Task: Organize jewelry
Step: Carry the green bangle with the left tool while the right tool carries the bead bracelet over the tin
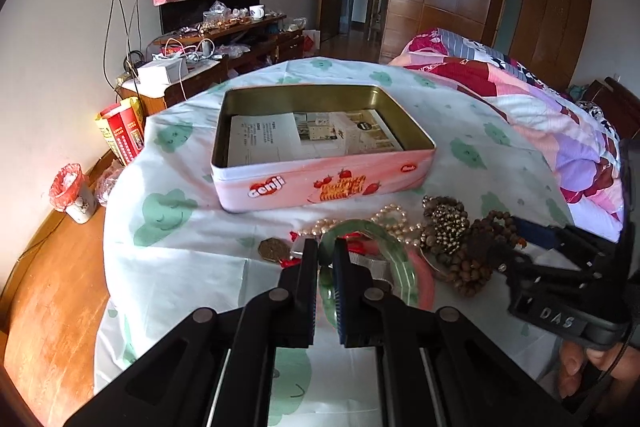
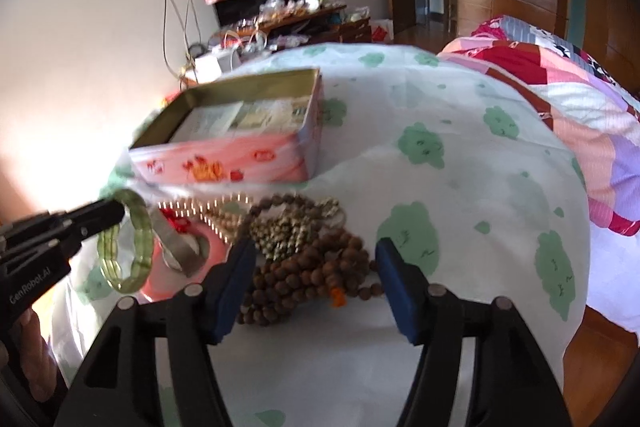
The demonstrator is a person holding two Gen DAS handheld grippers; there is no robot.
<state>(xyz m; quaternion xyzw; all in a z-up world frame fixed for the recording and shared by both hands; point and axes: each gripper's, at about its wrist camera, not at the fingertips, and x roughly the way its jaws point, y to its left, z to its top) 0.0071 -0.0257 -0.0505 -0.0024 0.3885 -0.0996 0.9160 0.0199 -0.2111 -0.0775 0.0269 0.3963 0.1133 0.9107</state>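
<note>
Lot: loose jewelry awaiting sorting on a table draped in a white cloth (image 1: 192,251) printed with green clouds. Left gripper (image 1: 325,251) is clenching the rim of a green bangle (image 1: 384,239), its pads pressing on either side of the band; in the right wrist view the bangle (image 2: 132,247) is hanging from those tips, tilted and seemingly just clear of the cloth, a hold by the rim that would suit carrying it without dragging its neighbours. Right gripper (image 2: 316,259) is standing released, jaws wide and holding nothing, with the brown wooden bead strand (image 2: 312,275) lying between and just beyond the blue pads (image 2: 394,283), probably lined up as the next piece to take. The remaining pile is sitting near the cameras: a pearl strand (image 1: 384,217), a cluster of small metallic beads (image 1: 446,227), a bronze medallion (image 1: 272,249), a pink bangle (image 1: 425,283) lying flat under the green one, and red cord, all touching or overlapping. The pink biscuit tin (image 1: 320,183) is waiting open on the far side of the pile, lidless, with printed paper (image 1: 304,137) lining its floor and no jewelry visible inside, so it is judged the intended receptacle; sorting is at an early stage. A person's fingers (image 1: 576,363) are showing at the right handle.
</note>
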